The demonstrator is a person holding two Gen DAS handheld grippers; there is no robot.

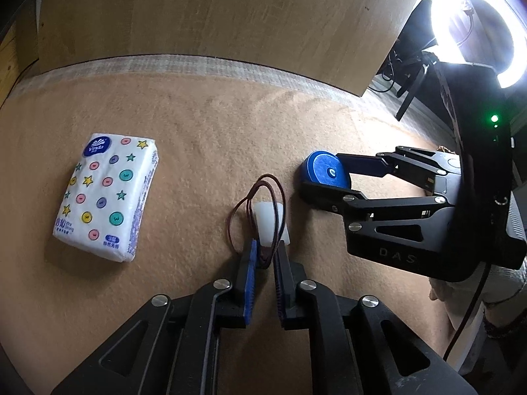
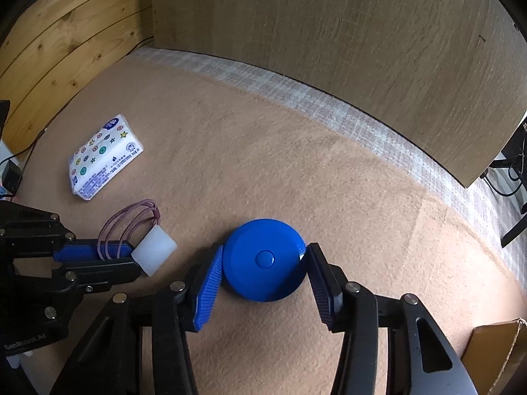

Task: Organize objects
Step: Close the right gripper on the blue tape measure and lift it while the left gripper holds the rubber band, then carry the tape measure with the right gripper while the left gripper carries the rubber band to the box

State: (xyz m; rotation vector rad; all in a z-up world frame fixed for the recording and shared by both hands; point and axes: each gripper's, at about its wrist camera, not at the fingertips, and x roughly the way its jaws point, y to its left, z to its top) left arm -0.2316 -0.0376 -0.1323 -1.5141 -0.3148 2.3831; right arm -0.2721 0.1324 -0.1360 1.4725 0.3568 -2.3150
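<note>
Right gripper [image 2: 265, 256] has its two blue pads touching the sides of a round blue disc [image 2: 263, 260], pinching it. That disc is flat and shiny, with a small round button in the middle. It sits on the brown fuzzy counter [image 2: 296, 164]. Just beside it lies a little white block [image 2: 154, 251] with thin brown-purple hair bands [image 2: 128, 222] looped over it. Left gripper [image 1: 266, 253] has its pads almost pressed together, with the ends of those bands between them; I cannot tell if it is squeezing them. Farther off lies a white tissue pack [image 1: 105, 194] with colorful buttons and stars on it. A wooden board [image 2: 329, 33] stands at the back.
</note>
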